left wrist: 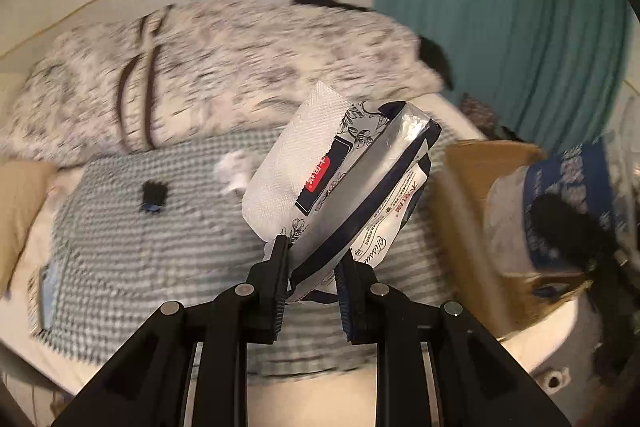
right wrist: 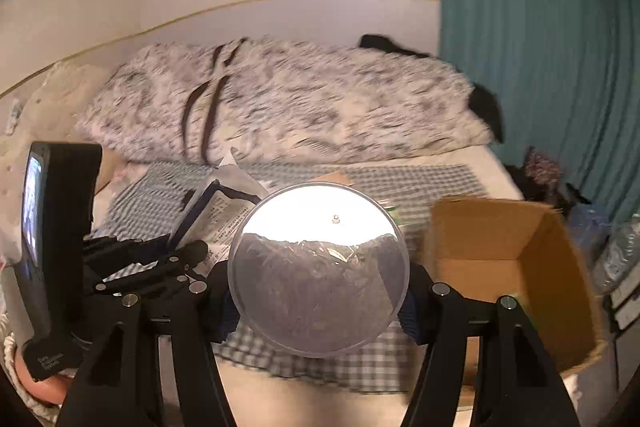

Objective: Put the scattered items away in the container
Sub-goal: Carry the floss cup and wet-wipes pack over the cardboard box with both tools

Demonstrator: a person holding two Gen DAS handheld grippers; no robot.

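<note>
Your left gripper (left wrist: 314,267) pinches the tissue pack (left wrist: 340,183) by its lower end, so it hangs clear of the checked blanket (left wrist: 160,247). Your right gripper (right wrist: 318,301) clamps the round clear tub (right wrist: 319,271) across its width. The cardboard box (right wrist: 560,267) waits open-topped at right.

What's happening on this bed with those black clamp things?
A person is tidying loose items off the bed into a brown cardboard box at its side. The left gripper has its jaws shut on a white, navy-trimmed pack of tissues, lifted above the grey checked blanket. The right gripper holds a clear round plastic tub near the box. A small black object lies on the blanket.
</note>
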